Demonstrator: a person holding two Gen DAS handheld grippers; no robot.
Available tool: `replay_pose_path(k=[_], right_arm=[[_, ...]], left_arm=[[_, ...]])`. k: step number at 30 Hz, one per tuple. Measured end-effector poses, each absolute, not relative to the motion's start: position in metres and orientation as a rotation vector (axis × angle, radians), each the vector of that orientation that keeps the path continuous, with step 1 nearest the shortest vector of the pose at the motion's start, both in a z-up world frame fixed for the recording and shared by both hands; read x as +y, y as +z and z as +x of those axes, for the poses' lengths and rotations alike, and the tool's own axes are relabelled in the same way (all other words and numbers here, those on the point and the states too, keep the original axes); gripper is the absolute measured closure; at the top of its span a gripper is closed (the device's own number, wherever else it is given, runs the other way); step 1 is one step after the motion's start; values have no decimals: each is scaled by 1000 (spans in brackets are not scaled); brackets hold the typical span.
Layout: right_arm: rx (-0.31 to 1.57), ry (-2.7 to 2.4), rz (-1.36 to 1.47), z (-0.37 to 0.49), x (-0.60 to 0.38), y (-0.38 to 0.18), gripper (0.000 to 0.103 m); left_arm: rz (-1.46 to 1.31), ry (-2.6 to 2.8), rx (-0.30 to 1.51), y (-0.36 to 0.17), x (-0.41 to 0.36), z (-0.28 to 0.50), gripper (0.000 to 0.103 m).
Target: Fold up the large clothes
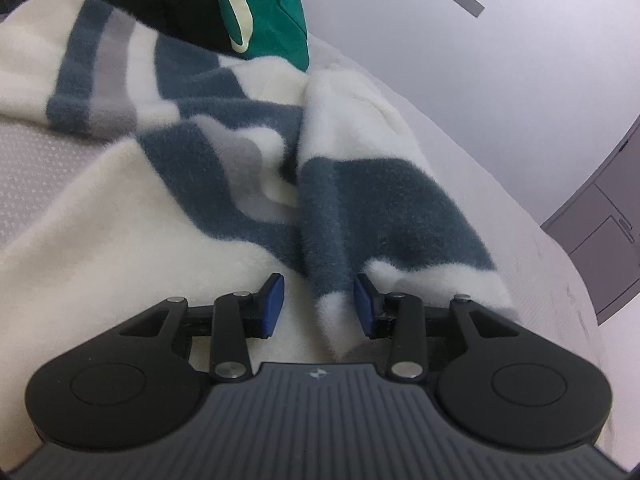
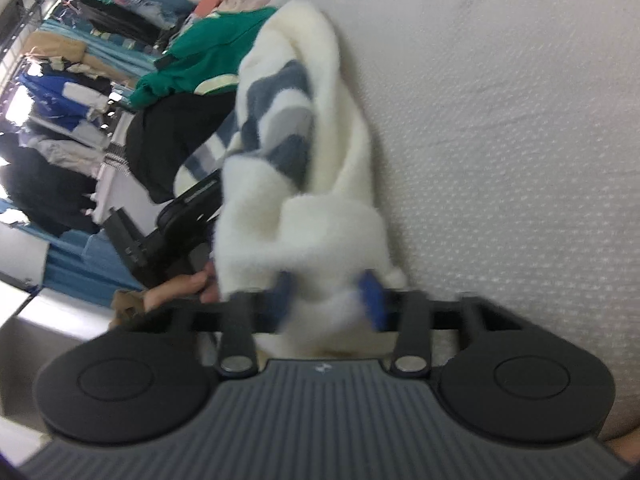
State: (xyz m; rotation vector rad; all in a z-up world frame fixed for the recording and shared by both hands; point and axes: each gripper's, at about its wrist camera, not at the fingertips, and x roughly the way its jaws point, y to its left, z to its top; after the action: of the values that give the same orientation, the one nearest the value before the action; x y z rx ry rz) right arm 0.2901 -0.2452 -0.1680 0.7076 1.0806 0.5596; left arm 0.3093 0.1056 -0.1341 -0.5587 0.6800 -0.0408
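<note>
Fleece sweater (image 1: 224,168) lies bunched between the spread left hand-held gripper (image 1: 319,304); right hand-held gripper (image 2: 330,300) pinches its white edge.

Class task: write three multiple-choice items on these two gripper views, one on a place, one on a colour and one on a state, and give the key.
1. Where is the green garment?
A. Beyond the striped fleece, beside a black garment
B. Folded flat in front of the fleece
C. Hanging on the wall

2. What colour are the fleece's stripes?
A. Red and yellow
B. Blue-grey and grey
C. Green and black

3. What is between the jaws of the right gripper?
A. Nothing
B. A bunch of white fleece
C. The black garment

Key:
1 A, it shows past the fleece in the left wrist view.
2 B, both views show those bands on white.
3 B, white fleece fills the gap between them.
</note>
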Motion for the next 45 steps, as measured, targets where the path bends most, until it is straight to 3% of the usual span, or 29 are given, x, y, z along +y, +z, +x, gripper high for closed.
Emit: replay_pose_path(k=[6,9,12,21,28,30,32,33,40,45], right_arm=[[1011,533,719,292,-268,-137,97],[924,512,684,297,-284,-104,98],[808,463,620,306,-309,-61,98],[600,177,466,371,-388,17,100],[811,111,715,379,-391,-70,96],[889,79,757,373,-385,-106,88],[940,36,802,367,-381,-133,54],[948,25,837,363,-377,-145,48],[979,-96,863,381,-372,-191,48],[966,-70,817,411,-368,-201,49]], left_arm=[[-588,-32,650,-128,113,301,59],[-605,-39,637,-126,115,300,58],[-608,-79,610,-123,113,299,50],[-563,-189,536,-108,95,290,50],[-562,-183,552,-111,93,295,50],[-564,-184,551,-111,94,294,50],[-566,-186,553,-110,94,294,50],[-571,-187,554,-110,95,294,49],[-595,-186,540,-105,100,288,38],[-552,-166,527,-103,98,285,37]])
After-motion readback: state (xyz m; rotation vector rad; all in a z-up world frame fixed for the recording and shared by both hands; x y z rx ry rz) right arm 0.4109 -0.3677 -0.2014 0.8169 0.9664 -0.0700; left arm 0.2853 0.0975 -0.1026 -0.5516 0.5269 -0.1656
